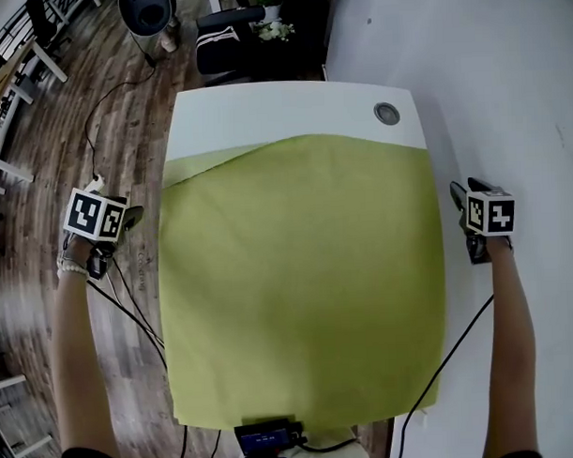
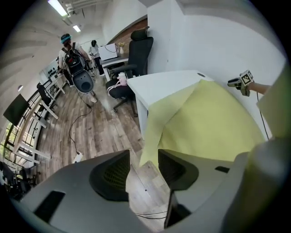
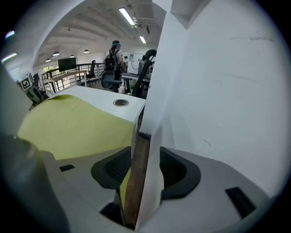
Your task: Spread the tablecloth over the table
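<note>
Here we go: the tablecloth [image 1: 302,279] lies on the table [image 1: 264,111], running from the 6 o'clock edge upward, with a bare strip of tabletop left at 12 o'clock. On that strip, at 1 o'clock, sits a round cable port [image 1: 387,113]. The left gripper [image 1: 131,219] is off the table's edge at 9 o'clock, over the floor [image 1: 113,107]. The right gripper [image 1: 457,195] is at 3 o'clock, just beside the edge on the wall [image 1: 506,75] side. A chair [image 1: 225,38] stands behind the table at 12 o'clock.

tablecloth [image 1: 302,279]: matt cloth | table [image 1: 264,111]: smooth matt top | floor [image 1: 124,154]: wood-look planks, lt sheen
</note>
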{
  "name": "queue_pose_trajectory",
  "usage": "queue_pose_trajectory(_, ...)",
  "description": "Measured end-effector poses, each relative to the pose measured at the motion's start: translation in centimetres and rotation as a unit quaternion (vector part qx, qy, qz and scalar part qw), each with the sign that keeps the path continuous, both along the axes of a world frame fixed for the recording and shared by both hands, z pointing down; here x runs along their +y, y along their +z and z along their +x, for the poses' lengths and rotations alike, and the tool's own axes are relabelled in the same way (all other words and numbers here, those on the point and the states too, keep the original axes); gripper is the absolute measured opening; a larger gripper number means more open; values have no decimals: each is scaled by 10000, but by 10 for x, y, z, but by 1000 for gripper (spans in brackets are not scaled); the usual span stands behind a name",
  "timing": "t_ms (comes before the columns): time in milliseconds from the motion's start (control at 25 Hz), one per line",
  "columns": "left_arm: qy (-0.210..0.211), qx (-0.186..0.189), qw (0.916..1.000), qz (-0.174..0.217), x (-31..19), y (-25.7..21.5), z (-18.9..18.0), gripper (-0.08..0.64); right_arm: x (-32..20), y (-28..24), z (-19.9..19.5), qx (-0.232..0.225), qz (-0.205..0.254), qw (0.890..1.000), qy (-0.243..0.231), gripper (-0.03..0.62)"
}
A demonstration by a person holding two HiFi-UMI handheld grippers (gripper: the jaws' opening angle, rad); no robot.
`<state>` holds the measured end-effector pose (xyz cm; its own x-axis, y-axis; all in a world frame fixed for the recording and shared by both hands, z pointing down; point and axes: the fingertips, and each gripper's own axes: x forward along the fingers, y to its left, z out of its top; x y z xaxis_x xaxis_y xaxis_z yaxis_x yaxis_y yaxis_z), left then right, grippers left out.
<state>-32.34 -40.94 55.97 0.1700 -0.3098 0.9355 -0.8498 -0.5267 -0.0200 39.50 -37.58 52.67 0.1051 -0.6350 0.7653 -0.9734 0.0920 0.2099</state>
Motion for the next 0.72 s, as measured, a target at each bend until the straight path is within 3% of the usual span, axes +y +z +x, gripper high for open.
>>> queue_pose_trajectory(280, -266, 614, 9964, 518, 50, -11, 31, 210, 46, -6, -33, -955, 423, 9945, -15, 210)
queue_pose_trajectory(440, -667, 970, 9900, 772, 96, -20, 36, 210, 94, -4, -49, -1376, 509, 9892, 28, 212)
queue_pose_trajectory(720, -1218, 1379, 9762, 1147, 180, -29, 52, 210, 178, 4, -76, -1732, 425, 9840, -18, 213)
